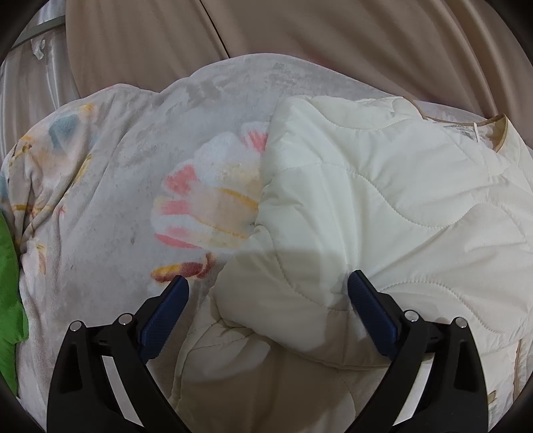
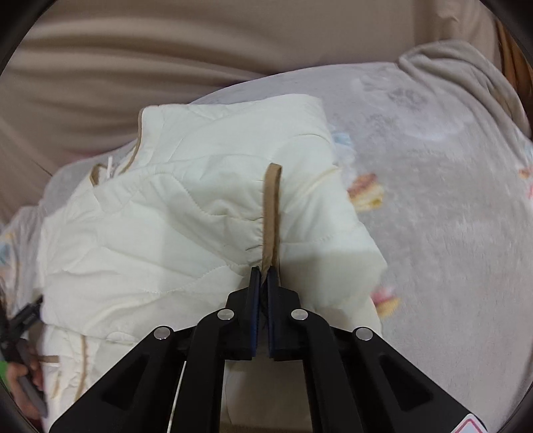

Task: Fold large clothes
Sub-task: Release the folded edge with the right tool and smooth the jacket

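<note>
Your right gripper [image 2: 263, 271] jaws clamp the tan trim [image 2: 271, 213] of the cream jacket [image 2: 166, 233]; left gripper [image 1: 268, 283] jaws stand apart over the floral blanket [image 1: 110, 173], beige cushions [image 1: 299, 30] at twelve o'clock.

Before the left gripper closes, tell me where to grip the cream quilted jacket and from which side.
Take the cream quilted jacket at the puffy folded edge lying between the open left gripper, coming from the near side, angled down. That edge bulges above the floral fleece blanket, so the pads can probably straddle it. The right gripper is shut on the tan trim.
</note>
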A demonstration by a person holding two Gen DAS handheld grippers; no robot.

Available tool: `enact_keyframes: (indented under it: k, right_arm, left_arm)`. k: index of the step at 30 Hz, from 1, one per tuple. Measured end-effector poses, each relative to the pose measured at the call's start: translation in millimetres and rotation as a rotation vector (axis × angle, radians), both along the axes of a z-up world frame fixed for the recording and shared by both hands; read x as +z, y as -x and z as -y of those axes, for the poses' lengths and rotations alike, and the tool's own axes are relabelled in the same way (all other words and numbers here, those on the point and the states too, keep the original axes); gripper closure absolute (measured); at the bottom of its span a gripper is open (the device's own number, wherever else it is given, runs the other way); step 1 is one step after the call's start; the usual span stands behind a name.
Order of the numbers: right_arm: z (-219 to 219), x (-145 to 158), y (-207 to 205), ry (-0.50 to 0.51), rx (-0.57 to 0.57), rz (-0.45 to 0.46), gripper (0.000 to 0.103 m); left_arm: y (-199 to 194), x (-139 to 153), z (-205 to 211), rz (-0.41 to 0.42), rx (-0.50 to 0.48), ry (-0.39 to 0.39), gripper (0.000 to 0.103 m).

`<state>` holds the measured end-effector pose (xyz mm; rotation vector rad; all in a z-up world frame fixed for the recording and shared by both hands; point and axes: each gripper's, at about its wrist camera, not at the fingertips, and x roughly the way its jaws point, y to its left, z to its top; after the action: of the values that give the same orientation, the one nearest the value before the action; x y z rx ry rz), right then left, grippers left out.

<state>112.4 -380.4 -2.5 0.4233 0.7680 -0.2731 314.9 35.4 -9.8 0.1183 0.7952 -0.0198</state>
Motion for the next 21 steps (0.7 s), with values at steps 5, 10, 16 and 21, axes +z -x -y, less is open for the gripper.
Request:
enact_keyframes:
  k: [5,10,16,21]
  right_arm:
    - [1.5,14.7,42.7,0.02,-0.018,0.014,0.089]
    - [5.9,18.6,117.1,0.045,-0.022,0.015,0.076]
    - [12.9,-2.2,202.7,-0.047,-0.034,-0.024,0.056]
    - [7.7,-19.6,250.5,-0.164,-0.017,-0.033,0.052]
  left_arm:
    - [0.6,-0.8,-21.1,-0.053,0.005,0.131,0.007]
    - [28.1,-2.1,-55.0,-0.118,-0.017,0.246,0.007]
    - [96.7,-6.8,-95.3,-0.186,-0.081,0.3,0.007]
    - [160.2,-8.9,-116.2,-0.186,-0.131,0.29,0.007]
